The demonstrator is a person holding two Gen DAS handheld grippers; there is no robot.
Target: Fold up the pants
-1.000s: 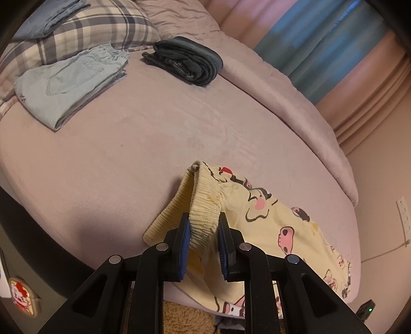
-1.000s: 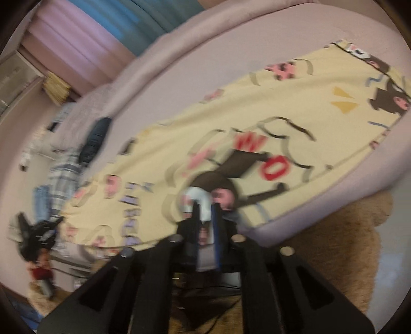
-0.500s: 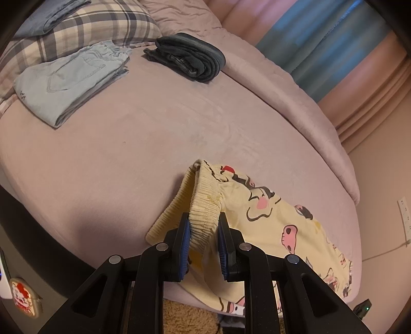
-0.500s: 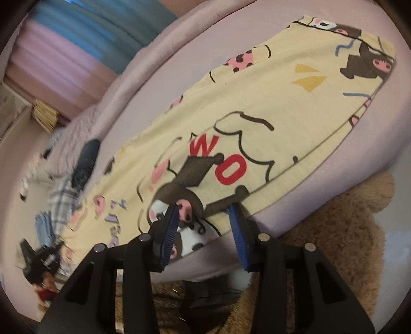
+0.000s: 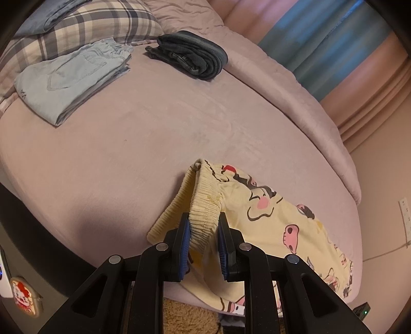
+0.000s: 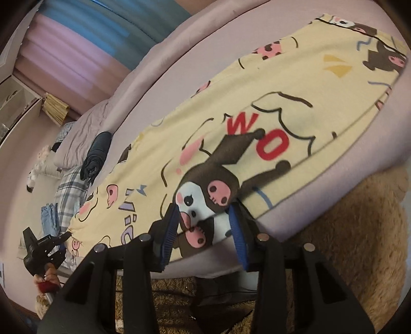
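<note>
At 9 o'clock the left gripper (image 5: 204,226) pinches the ribbed waistband (image 5: 205,205) of the yellow pants (image 6: 257,123), which lie stretched along the near edge of the pink bed (image 5: 154,128). Toward 3 o'clock the right gripper (image 6: 204,226) stands open over the middle of the leg, holding nothing. The pants look halved lengthwise already; the crosswise fold seems due. Next, I judge, the right must grip cloth before either end lifts.

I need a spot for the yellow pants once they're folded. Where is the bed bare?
Bare sheet lies between the yellow pants, light-blue jeans and dark folded pants. It is crowded near the plaid pillow; the right edge is the rolled blanket.
</note>
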